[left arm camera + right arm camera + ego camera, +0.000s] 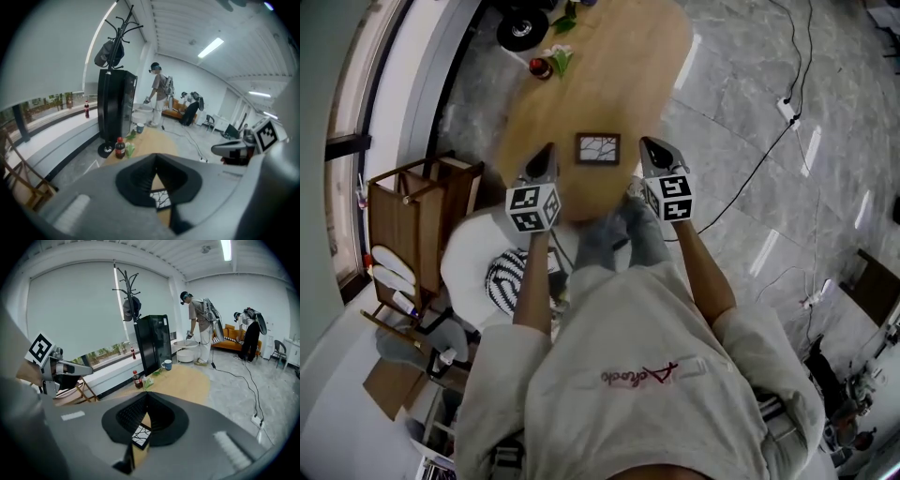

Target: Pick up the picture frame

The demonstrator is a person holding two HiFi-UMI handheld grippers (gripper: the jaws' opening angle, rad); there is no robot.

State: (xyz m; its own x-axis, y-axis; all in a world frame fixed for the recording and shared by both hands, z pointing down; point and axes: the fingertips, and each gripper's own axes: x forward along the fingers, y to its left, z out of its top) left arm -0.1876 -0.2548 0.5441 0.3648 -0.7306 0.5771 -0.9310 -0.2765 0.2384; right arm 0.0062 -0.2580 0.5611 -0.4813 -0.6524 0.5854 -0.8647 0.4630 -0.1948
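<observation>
Hovering either side of the picture frame lying flat on the desk near its close edge, with left hand-held gripper and right hand-held gripper both clenched and empty, likely risking shoving the frame along rather than gripping it unless opening first.

The picture frame is mostly hidden behind the left gripper and the right gripper in their own views; its picture is too small to be made out.
</observation>
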